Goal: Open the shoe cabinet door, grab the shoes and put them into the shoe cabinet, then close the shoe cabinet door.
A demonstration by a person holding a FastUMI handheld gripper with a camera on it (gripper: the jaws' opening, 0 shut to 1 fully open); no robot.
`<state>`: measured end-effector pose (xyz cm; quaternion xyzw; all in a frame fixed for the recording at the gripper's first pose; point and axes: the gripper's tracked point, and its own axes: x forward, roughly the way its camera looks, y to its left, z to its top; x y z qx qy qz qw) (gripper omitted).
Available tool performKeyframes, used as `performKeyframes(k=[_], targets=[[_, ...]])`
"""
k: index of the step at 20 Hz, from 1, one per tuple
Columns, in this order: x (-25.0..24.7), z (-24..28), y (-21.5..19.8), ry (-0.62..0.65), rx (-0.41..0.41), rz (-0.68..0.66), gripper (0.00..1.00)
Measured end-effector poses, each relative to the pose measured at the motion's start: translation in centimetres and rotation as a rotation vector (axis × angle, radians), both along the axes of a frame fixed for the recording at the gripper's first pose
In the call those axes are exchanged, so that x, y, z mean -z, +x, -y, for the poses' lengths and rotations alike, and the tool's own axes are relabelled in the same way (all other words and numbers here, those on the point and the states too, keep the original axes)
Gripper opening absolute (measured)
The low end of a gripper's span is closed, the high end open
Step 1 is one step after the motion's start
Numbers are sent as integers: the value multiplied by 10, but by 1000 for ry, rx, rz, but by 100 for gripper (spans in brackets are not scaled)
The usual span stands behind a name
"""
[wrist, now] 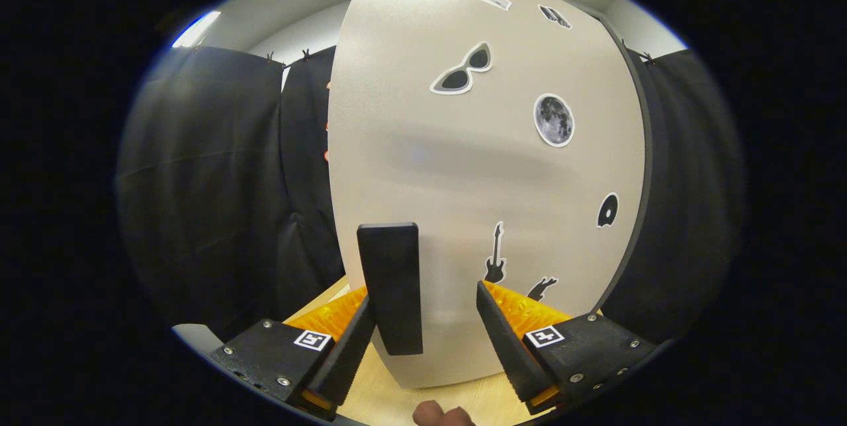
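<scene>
The shoe cabinet door [476, 168] is a pale panel with several stickers, and it stands close in front of me. Its black upright handle [390, 287] sits low on the door near its left edge. My gripper [425, 294] is open, with the handle between the fingers and close to the left finger [351, 346]. The right finger [506, 340] stands well clear of the handle, in front of the bare door face. Neither finger presses on the handle. What is behind the door is hidden.
The cabinet stands on a light wooden surface [390, 399]. Black cloth walls [212, 181] hang to the left and right of it. A dark edge [645, 148] runs down the door's right side. A bit of a hand [440, 415] shows below the fingers.
</scene>
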<state>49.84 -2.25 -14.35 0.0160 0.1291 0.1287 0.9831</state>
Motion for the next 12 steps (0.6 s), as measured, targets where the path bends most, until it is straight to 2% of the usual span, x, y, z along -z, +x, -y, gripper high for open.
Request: performKeyframes(k=[5,12], targets=[[4,-15,33,40,-26,-19,91],[8,-24,64,33,-31,2,95]])
